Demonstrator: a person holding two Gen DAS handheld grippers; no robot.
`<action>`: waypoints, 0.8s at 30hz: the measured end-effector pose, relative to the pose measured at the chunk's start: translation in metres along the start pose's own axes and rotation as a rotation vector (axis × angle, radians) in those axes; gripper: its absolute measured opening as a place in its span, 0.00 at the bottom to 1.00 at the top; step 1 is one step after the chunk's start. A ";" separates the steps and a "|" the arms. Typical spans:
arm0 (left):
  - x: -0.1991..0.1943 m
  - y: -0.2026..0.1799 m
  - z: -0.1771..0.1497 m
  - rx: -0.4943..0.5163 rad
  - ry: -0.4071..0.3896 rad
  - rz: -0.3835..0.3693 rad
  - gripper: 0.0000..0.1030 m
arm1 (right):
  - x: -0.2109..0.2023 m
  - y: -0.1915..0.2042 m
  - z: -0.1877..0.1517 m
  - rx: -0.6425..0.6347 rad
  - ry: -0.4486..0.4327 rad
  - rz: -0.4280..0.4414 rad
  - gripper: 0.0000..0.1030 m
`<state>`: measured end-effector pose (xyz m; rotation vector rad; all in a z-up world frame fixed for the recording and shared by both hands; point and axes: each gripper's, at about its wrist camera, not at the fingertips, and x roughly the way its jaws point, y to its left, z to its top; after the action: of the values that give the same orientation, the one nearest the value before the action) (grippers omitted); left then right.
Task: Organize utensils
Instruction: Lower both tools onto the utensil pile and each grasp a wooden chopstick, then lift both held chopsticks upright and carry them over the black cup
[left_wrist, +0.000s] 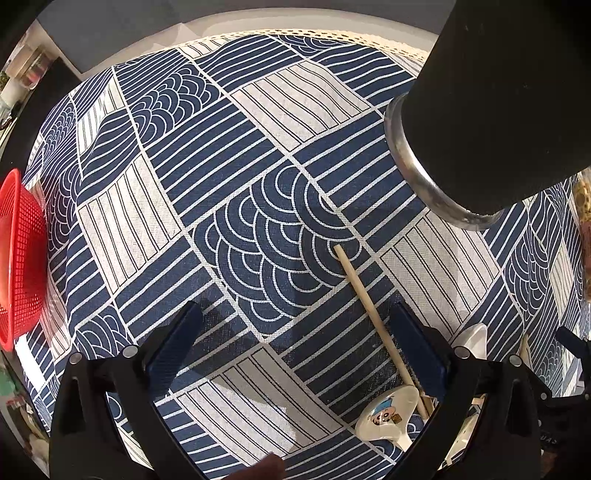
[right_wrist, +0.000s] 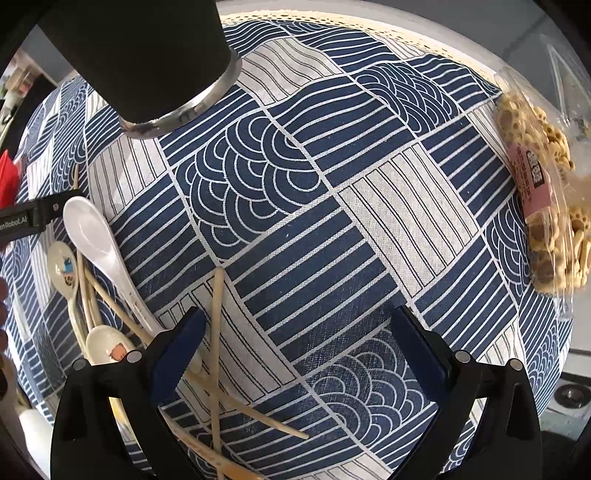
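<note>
A pile of utensils lies on the blue-and-white patterned tablecloth (right_wrist: 332, 240). In the right wrist view a white spoon (right_wrist: 94, 243), two cartoon-printed spoons (right_wrist: 64, 269) and several wooden chopsticks (right_wrist: 216, 332) lie at the lower left. My right gripper (right_wrist: 299, 339) is open and empty above the cloth, with one chopstick beside its left finger. In the left wrist view my left gripper (left_wrist: 295, 332) is open and empty; a chopstick (left_wrist: 369, 310) runs along its right finger and a cartoon spoon (left_wrist: 388, 413) lies below it. A tall black holder with a metal base (left_wrist: 480, 110) stands at the upper right.
A red plastic basket (left_wrist: 18, 258) sits at the table's left edge. A clear bag of biscuits (right_wrist: 546, 206) lies at the right edge. The black holder (right_wrist: 147, 55) stands at the far left in the right wrist view. The left gripper's body (right_wrist: 29, 218) shows at the left.
</note>
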<state>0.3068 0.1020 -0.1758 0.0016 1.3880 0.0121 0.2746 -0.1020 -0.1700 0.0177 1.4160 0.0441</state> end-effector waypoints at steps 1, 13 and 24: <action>0.001 0.001 0.004 -0.003 -0.003 0.000 0.96 | 0.000 0.000 0.001 0.001 -0.004 0.000 0.94; -0.004 -0.005 0.001 -0.035 0.009 0.006 0.86 | -0.006 -0.002 -0.018 0.032 -0.021 -0.012 0.92; -0.028 0.009 -0.029 -0.031 0.032 -0.018 0.12 | -0.029 -0.023 -0.060 0.104 -0.097 -0.015 0.07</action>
<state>0.2731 0.1104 -0.1539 -0.0375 1.4198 0.0189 0.2108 -0.1273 -0.1514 0.0946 1.3198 -0.0421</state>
